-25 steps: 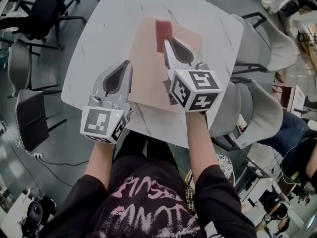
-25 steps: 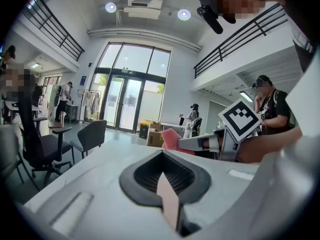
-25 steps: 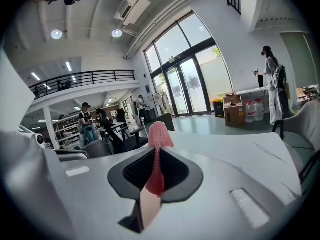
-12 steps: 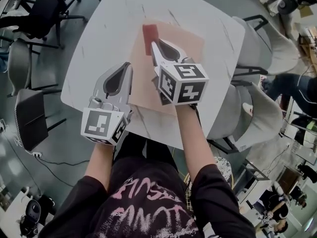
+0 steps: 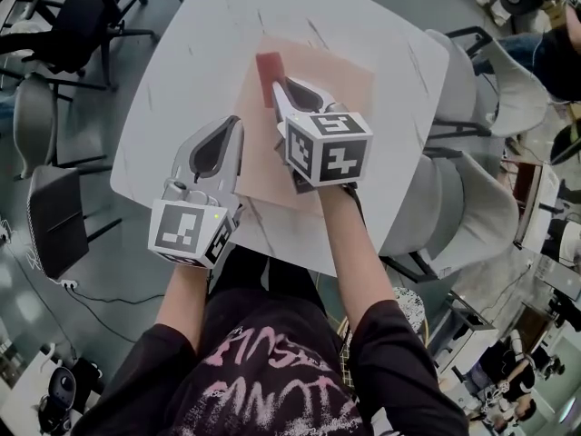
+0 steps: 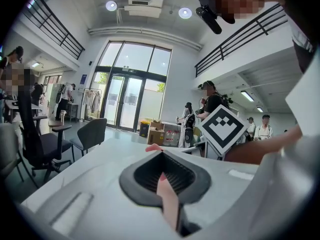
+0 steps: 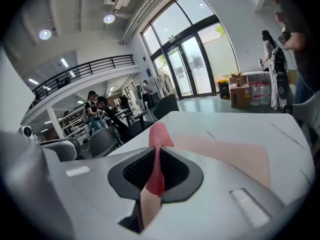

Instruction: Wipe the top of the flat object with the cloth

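A flat pinkish-tan board (image 5: pixel 338 82) lies on the white marbled table (image 5: pixel 195 53). My right gripper (image 5: pixel 280 85) is shut on a red mesh cloth (image 5: pixel 270 65) and holds it down on the board's far left part. In the right gripper view the cloth (image 7: pixel 159 135) sticks out past the shut jaws (image 7: pixel 156 150), with the board (image 7: pixel 227 151) spreading to the right. My left gripper (image 5: pixel 233 120) rests shut at the board's left edge, with nothing in it. In the left gripper view (image 6: pixel 161 154) a sliver of board shows past the tip.
Grey chairs (image 5: pixel 477 84) stand close along the table's right side, and a black chair (image 5: pixel 68 25) and another grey one (image 5: pixel 34 116) to the left. The table's near edge is right by my body. Several people stand in the hall behind.
My right gripper has slid the red cloth leftward across the far part of the board. The left gripper has stayed where it was.
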Available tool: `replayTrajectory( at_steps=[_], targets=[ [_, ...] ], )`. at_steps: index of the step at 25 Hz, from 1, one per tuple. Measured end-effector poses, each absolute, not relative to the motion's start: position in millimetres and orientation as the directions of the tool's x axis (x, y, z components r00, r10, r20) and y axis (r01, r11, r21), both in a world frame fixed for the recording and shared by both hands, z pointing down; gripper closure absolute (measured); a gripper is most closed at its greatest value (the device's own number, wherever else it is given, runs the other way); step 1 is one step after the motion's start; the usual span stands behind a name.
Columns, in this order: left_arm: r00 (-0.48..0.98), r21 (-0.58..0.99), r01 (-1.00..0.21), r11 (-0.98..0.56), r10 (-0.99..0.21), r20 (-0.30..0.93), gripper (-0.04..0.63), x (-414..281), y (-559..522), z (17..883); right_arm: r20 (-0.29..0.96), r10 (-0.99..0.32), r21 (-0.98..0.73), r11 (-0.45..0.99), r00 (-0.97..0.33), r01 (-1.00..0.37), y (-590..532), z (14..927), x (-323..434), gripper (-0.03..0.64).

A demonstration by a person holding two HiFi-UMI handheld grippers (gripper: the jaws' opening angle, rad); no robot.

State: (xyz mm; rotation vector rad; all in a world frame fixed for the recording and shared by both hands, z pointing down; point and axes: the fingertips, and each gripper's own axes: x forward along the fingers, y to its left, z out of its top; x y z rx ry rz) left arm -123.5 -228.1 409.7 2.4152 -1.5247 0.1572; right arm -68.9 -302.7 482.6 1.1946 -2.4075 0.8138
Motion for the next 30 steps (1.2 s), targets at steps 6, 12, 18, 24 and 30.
replayTrajectory(
  at_steps=[6,12,18,24,30],
  targets=[
    [0.427,0.173,-0.903,-0.394,-0.870,0.246,0.595,-127,-233,409,0.580,-0.593,-0.341,0.446,-0.559,-0.827,-306,497,-58,0.568],
    [0.440,0.176,-0.896,-0.407,-0.865,0.240,0.595,-121,-232,412,0.625,-0.593,-0.324,0.394,-0.507,-0.860,-308,510,-32,0.568],
    [0.457,0.181,-0.888,-0.422,-0.854,0.249,0.595,-112,-234,412,0.658,-0.609,-0.294,0.335,-0.444,-0.895,-309,517,-1,0.568],
    [0.479,0.184,-0.877,-0.445,-0.844,0.242,0.595,-100,-235,414,0.671,-0.638,-0.273,0.263,-0.379,-0.925,-307,521,36,0.568],
    [0.505,0.186,-0.862,-0.471,-0.831,0.234,0.595,-87,-234,413,0.678,-0.671,-0.247,0.176,-0.300,-0.953,-300,521,82,0.568]
  ],
)
